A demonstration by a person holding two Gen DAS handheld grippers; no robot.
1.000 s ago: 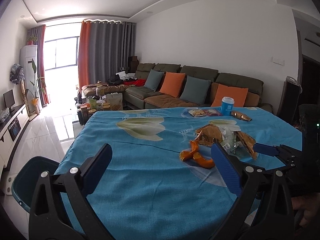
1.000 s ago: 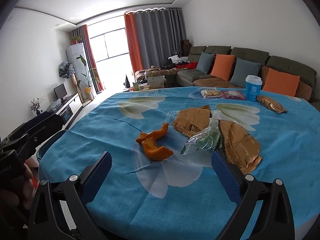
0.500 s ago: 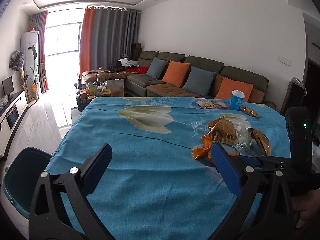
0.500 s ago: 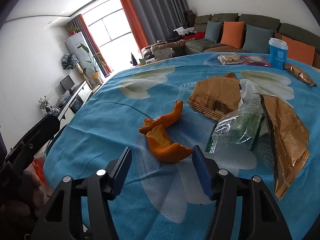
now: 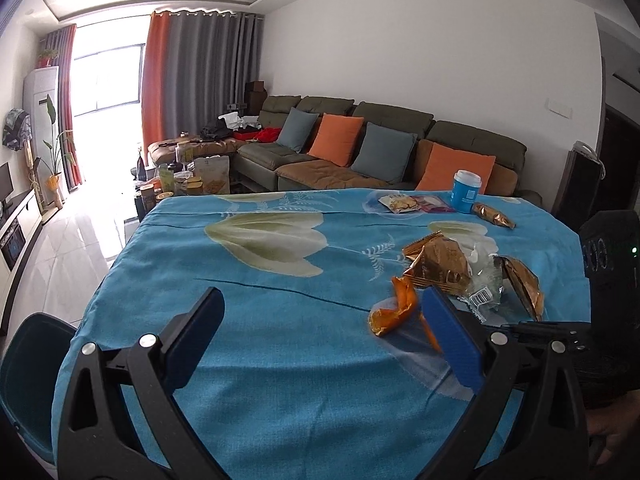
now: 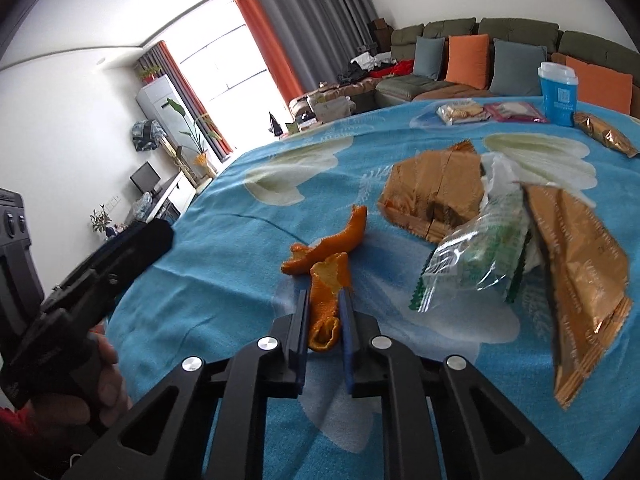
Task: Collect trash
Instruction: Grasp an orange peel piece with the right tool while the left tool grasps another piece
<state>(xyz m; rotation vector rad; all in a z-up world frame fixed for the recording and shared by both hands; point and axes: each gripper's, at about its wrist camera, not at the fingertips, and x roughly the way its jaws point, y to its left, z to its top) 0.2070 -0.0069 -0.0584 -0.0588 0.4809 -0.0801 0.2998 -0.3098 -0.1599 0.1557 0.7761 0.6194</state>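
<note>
Ahead of the right gripper [image 6: 325,300] lie two orange peels [image 6: 328,240], two brown wrappers [image 6: 436,192], one clear wrapper [image 6: 476,256] and one blue cup [image 6: 558,94]; four cushions [image 6: 466,60] behind.

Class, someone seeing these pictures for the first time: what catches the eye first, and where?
The orange peel, pinched between the fingers of the right gripper, whose jaws have just been closing. Right of it, on the blue floral tablecloth, lies a heap of golden wrappers.

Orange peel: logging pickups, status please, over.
Right gripper just closed, pinching the near orange peel. Left gripper open, empty. Second peel and wrappers wait on the table. Nothing blocking.
</note>
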